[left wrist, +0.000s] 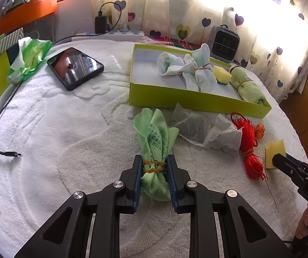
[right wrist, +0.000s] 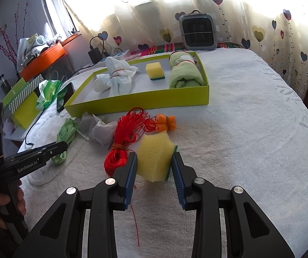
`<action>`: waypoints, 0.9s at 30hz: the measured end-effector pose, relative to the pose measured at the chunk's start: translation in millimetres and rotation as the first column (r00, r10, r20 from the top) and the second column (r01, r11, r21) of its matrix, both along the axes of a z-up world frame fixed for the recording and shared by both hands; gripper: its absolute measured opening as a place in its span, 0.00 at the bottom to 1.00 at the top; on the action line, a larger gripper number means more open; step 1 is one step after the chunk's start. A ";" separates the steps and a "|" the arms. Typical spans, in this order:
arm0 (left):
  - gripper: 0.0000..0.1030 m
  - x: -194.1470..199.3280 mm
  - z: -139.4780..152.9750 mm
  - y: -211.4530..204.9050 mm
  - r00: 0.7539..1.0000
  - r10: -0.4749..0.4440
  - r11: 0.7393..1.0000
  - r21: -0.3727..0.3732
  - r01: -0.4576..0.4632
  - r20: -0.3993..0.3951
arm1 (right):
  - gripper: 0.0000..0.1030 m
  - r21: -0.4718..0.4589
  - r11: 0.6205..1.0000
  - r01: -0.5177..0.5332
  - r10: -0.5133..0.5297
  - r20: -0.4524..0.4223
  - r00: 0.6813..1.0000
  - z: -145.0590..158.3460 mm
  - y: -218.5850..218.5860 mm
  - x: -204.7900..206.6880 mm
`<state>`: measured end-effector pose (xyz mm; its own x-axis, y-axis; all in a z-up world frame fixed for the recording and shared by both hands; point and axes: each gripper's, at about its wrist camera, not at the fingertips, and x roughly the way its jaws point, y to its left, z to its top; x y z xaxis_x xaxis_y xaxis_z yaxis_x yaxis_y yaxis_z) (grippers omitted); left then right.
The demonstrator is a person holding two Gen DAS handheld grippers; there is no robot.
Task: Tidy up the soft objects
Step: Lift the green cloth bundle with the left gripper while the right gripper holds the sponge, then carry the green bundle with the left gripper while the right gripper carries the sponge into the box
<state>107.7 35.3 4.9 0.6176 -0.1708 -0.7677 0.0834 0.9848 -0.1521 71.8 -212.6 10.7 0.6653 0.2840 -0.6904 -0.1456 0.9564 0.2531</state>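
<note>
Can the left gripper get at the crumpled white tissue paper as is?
Probably not: the left gripper is shut on the green banded cloth bundle. The crumpled white tissue paper lies uncovered just beyond it, so it must let go first.

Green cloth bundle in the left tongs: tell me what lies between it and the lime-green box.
The rubber-banded green cloth bundle is clamped in the left tongs. Toward the lime-green cardboard box lies only bare white towel; the crumpled white tissue paper sits just right of that line. The box's low front wall must be cleared.
</note>
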 end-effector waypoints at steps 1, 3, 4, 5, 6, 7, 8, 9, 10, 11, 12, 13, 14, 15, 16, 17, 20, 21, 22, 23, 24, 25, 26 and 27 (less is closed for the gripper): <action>0.20 -0.2 0.0 -0.1 1.000 0.000 1.000 0.000 0.000 0.000 | 0.33 0.000 1.000 0.000 0.000 -0.001 1.000 -0.2 0.0 0.2; 0.19 -0.8 0.4 0.2 1.000 0.000 1.000 0.001 0.000 0.001 | 0.33 0.000 1.000 0.000 0.000 0.000 1.000 0.1 0.1 -0.2; 0.19 -0.7 0.6 0.2 1.000 -0.001 1.000 0.000 0.001 0.002 | 0.33 0.000 1.000 0.000 0.000 0.000 1.000 0.1 0.1 -0.3; 0.19 -0.6 1.0 0.1 1.000 -0.002 1.000 0.001 0.002 0.002 | 0.33 0.000 1.000 0.000 0.000 0.000 1.000 -0.1 0.0 -0.1; 0.19 -1.0 1.4 0.0 1.000 -0.002 1.000 0.001 0.002 0.003 | 0.33 0.000 1.000 0.001 -0.001 0.000 1.000 0.1 -0.3 -0.3; 0.19 -1.8 2.4 -0.2 1.000 -0.003 1.000 0.000 0.003 0.004 | 0.33 0.000 1.000 0.002 -0.002 0.001 1.000 0.2 -0.6 -0.2; 0.19 -2.7 3.7 -0.4 1.000 -0.005 1.000 0.000 0.005 0.006 | 0.33 0.000 1.000 0.002 -0.002 0.001 1.000 0.3 -0.6 -0.1; 0.19 -3.3 4.7 -0.6 1.000 -0.006 1.000 0.002 0.006 0.010 | 0.33 0.000 1.000 0.002 -0.002 0.002 1.000 0.9 -1.2 0.1; 0.19 -4.0 5.9 -0.6 1.000 -0.007 1.000 0.002 0.007 0.012 | 0.33 -0.001 1.000 0.004 -0.004 0.003 1.000 1.3 -1.5 0.1; 0.19 -4.6 7.2 -0.6 1.000 -0.009 1.000 0.000 0.009 0.013 | 0.33 -0.001 1.000 0.005 -0.005 0.004 1.000 2.0 -1.8 -0.1; 0.19 -4.8 8.6 -0.6 1.000 -0.011 1.000 0.000 0.011 0.016 | 0.33 0.000 1.000 0.006 -0.006 0.006 1.000 3.0 -2.0 -0.4; 0.19 -5.3 10.0 -0.2 1.000 -0.012 1.000 -0.002 0.012 0.019 | 0.33 -0.001 1.000 0.007 -0.007 0.009 1.000 4.0 -2.0 -0.8; 0.19 -6.2 11.7 0.4 1.000 -0.013 1.000 -0.006 0.013 0.022 | 0.33 -0.001 1.000 0.007 -0.007 0.012 1.000 4.8 -1.7 -1.2; 0.19 -6.8 13.3 0.8 1.000 -0.014 1.000 -0.007 0.014 0.026 | 0.33 0.000 1.000 0.008 -0.008 0.014 1.000 5.7 -1.5 -1.4; 0.18 -7.3 14.5 0.8 0.999 -0.015 1.000 -0.007 0.015 0.029 | 0.33 0.001 1.000 0.008 -0.008 0.017 1.000 6.5 -1.3 -1.6; 0.18 -8.0 15.6 1.0 0.999 -0.017 1.000 -0.011 0.017 0.032 | 0.33 0.001 1.000 0.008 -0.008 0.019 1.000 6.9 -0.6 -2.4; 0.19 -10.0 19.3 1.5 0.999 -0.020 1.000 -0.014 0.020 0.039 | 0.33 -0.003 1.000 0.005 -0.005 0.025 1.000 8.8 1.5 -3.0; 0.18 -10.2 20.8 1.5 0.999 -0.022 1.000 -0.015 0.022 0.042 | 0.33 -0.004 1.000 0.004 -0.003 0.028 1.000 9.9 2.2 -2.9; 0.18 -10.8 22.6 1.8 0.999 -0.022 1.000 -0.017 0.023 0.046 | 0.33 -0.005 1.000 0.002 -0.002 0.032 0.999 11.3 3.0 -3.1; 0.18 -11.5 24.5 2.1 0.998 -0.022 1.000 -0.017 0.023 0.053 | 0.33 -0.006 1.000 0.001 -0.001 0.038 0.999 13.0 3.8 -3.1; 0.18 -11.9 26.6 2.3 0.998 -0.023 1.000 -0.017 0.024 0.058 | 0.33 -0.008 1.000 -0.001 0.001 0.043 0.999 14.3 4.8 -3.5; 0.18 -12.1 28.5 2.6 0.998 -0.024 0.999 -0.020 0.026 0.062 | 0.33 -0.009 1.000 -0.002 0.002 0.047 0.999 15.6 5.6 -3.4; 0.19 -12.4 30.1 2.6 0.997 -0.027 0.999 -0.023 0.028 0.066 | 0.33 -0.010 1.000 -0.002 0.003 0.050 0.999 16.5 6.3 -3.4; 0.19 -12.1 32.0 2.3 0.997 -0.030 0.999 -0.021 0.032 0.070 | 0.33 -0.011 1.000 -0.004 0.004 0.052 0.999 17.5 7.0 -2.7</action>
<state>95.5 37.7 36.9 0.6633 -0.2073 -0.7191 0.1251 0.9781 -0.1665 69.1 -205.6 28.2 0.6996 0.2794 -0.6577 -0.1621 0.9584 0.2347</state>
